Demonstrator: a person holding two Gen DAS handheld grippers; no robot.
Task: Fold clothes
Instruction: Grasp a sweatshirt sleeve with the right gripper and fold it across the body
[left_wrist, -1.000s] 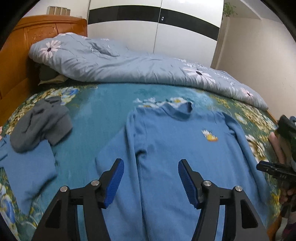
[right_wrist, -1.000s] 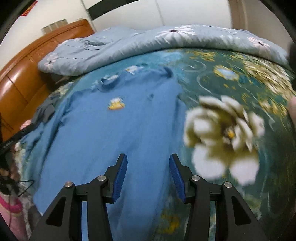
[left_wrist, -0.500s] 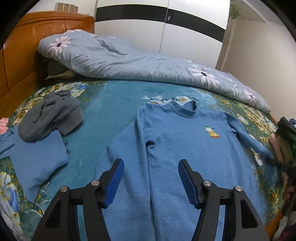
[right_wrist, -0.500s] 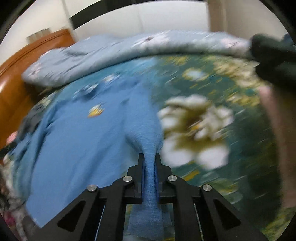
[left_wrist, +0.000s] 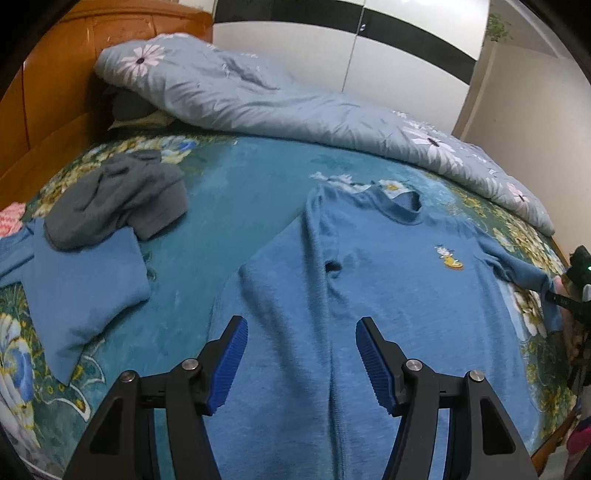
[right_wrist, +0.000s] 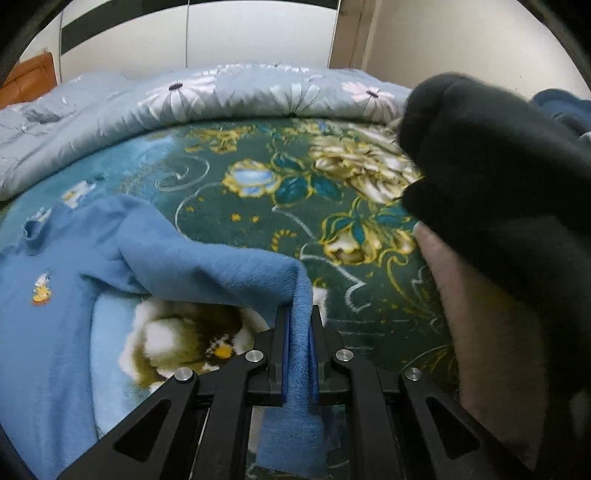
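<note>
A blue sweater (left_wrist: 388, 295) with a small duck emblem lies front up on the floral bed cover. My left gripper (left_wrist: 299, 362) is open and empty, held above the sweater's lower body. My right gripper (right_wrist: 298, 332) is shut on the end of the sweater's sleeve (right_wrist: 221, 269) and holds it lifted off the bed, stretched out to the side. The sweater's body also shows in the right wrist view (right_wrist: 48, 332). The right gripper appears at the far right edge of the left wrist view (left_wrist: 565, 301), pinching the sleeve.
A folded blue garment (left_wrist: 81, 291) with a grey garment (left_wrist: 118, 199) on top lies at the left. A light blue flowered quilt (left_wrist: 295, 107) is bunched along the far side. A wooden headboard (left_wrist: 48, 92) stands at the left. A dark-sleeved arm (right_wrist: 509, 177) reaches in at right.
My right gripper closed on the sleeve end, lifted it and pulled it outward. My left gripper stayed open and drew back a little from the sweater.
</note>
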